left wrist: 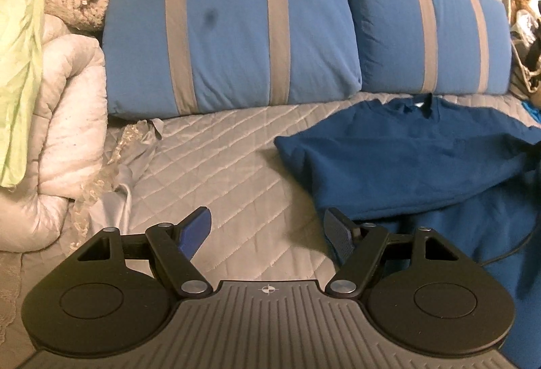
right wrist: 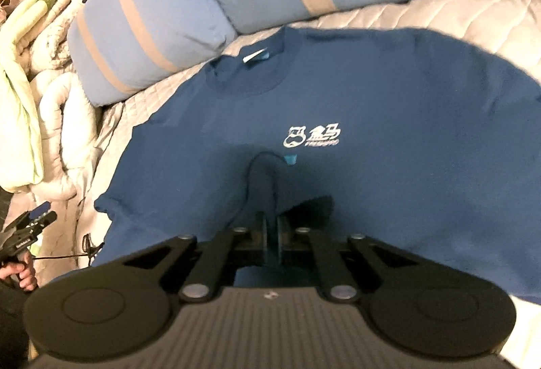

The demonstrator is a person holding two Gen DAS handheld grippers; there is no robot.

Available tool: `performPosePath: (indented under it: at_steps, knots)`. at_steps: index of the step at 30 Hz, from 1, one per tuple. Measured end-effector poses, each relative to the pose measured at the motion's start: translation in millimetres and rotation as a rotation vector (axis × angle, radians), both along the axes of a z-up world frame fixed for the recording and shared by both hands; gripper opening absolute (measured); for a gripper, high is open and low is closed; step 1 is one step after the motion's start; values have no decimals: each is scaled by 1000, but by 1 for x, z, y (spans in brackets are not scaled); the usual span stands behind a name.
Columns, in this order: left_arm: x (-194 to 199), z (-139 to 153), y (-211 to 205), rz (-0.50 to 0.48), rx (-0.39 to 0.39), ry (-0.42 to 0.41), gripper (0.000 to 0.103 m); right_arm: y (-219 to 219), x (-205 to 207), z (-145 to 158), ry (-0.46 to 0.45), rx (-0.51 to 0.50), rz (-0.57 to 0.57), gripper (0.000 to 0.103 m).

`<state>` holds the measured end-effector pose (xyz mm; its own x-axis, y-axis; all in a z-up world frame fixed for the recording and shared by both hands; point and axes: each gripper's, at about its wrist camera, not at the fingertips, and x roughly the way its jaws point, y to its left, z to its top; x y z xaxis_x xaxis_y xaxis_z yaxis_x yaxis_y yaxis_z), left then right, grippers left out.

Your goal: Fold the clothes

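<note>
A quilted grey bed (left wrist: 216, 166) fills both views, two blue striped pillows (left wrist: 230, 41) across the top and piled blankets (left wrist: 67, 132) at left. The blue shirt (right wrist: 372, 118) lies flat, collar toward the pillows at upper centre, length running down the frame. Right tongs (right wrist: 270, 227) are pinched tight on a raised fold of its lower part. Left tongs (left wrist: 267, 233) gape wide, empty, shirt just right of them.

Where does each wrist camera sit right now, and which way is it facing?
Left wrist: behind the open left gripper, low over the bed cover, facing the pillows.
Right wrist: behind the right gripper, shut on the blue T-shirt; a hand shows at left.
Shared: T-shirt, pillows, bed cover.
</note>
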<state>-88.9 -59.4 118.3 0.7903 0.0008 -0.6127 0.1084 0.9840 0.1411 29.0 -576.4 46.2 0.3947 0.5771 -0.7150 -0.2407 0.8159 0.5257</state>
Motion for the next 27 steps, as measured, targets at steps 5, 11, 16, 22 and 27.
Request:
performPosePath:
  at_steps: [5,11,16,22,27]
  knots:
    - [-1,9,1,7,-15,-16,74,-9,-4,0,17,-64,-21,5]
    - [3,35,-6,-7,-11,-66,74,-9,-14,1,-7,-152,-35,45]
    - [8,62,-14,-24,-5,-122,74,-13,-17,24,-96,-214,-87,89]
    - [25,128,-33,-43,12,-265,74,-25,-11,82,-273,-253,-197,102]
    - [33,183,-56,-58,-6,-417,74,-41,-7,131,-410,-275,-289,103]
